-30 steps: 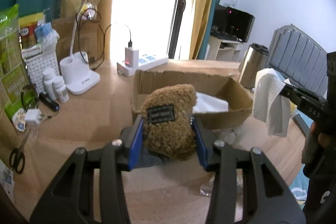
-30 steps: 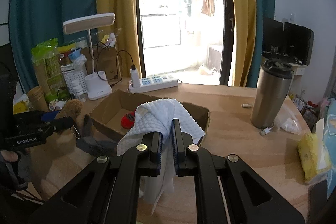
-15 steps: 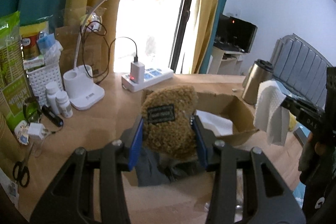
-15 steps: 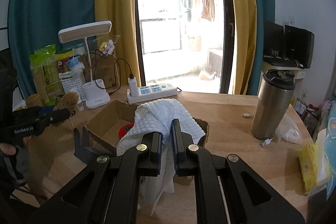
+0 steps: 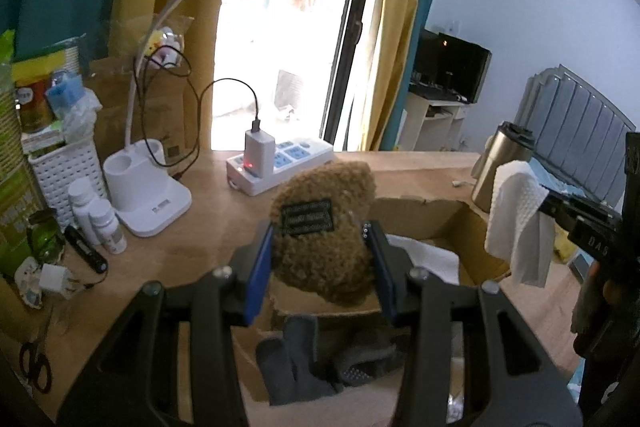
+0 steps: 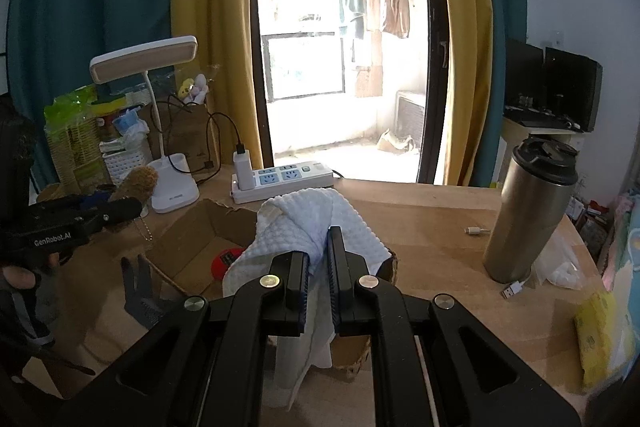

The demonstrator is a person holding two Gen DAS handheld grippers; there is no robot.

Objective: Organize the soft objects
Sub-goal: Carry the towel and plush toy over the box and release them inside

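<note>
My left gripper (image 5: 320,247) is shut on a brown plush toy (image 5: 324,239) with a black label and holds it above the near edge of the open cardboard box (image 5: 424,211). The plush also shows in the right wrist view (image 6: 138,181). My right gripper (image 6: 318,247) is shut on a white waffle towel (image 6: 316,223) and holds it above the box (image 6: 192,243); the towel also hangs at the right of the left wrist view (image 5: 518,223). A white cloth (image 5: 428,255) and a red item (image 6: 226,261) lie in the box. A dark grey sock (image 5: 296,363) lies under my left gripper.
A white desk lamp (image 5: 148,195), a power strip (image 5: 280,163), pill bottles (image 5: 100,219), a white basket (image 5: 64,171) and scissors (image 5: 34,367) stand at the left. A steel tumbler (image 6: 528,215) and a yellow pack (image 6: 596,343) are at the right on the wooden table (image 6: 432,219).
My left gripper has risen and moved forward with the plush, from in front of the box to above its near edge. My right gripper has lifted slightly with the towel.
</note>
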